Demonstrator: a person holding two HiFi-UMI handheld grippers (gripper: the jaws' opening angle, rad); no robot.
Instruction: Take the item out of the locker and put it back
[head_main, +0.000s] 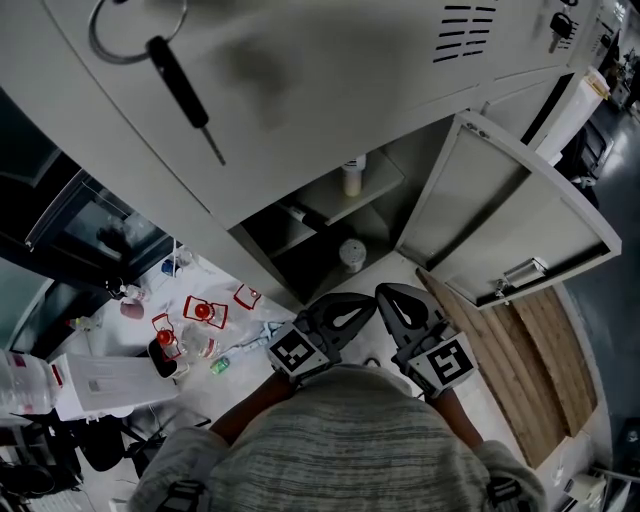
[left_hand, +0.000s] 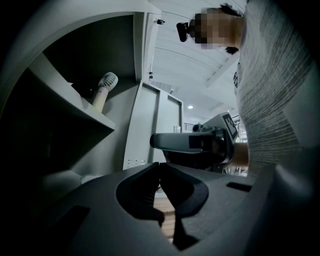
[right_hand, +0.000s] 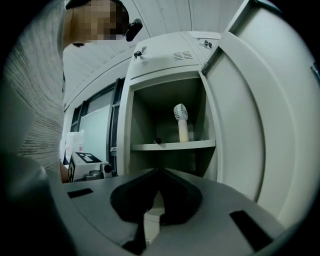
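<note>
The locker stands open, and on its shelf a small white handheld fan is upright. The fan shows on that shelf in the head view too, and it appears at the upper left of the left gripper view. My left gripper and right gripper hang side by side in front of the lower compartment, well short of the fan. Both are shut with nothing between the jaws. The left gripper's tips meet, as do the right gripper's tips.
The locker door is swung wide to the right. A white round object lies in the lower compartment, and a small black thing sits on the shelf left of the fan. Red-topped items are at the left. Keys hang from an upper door.
</note>
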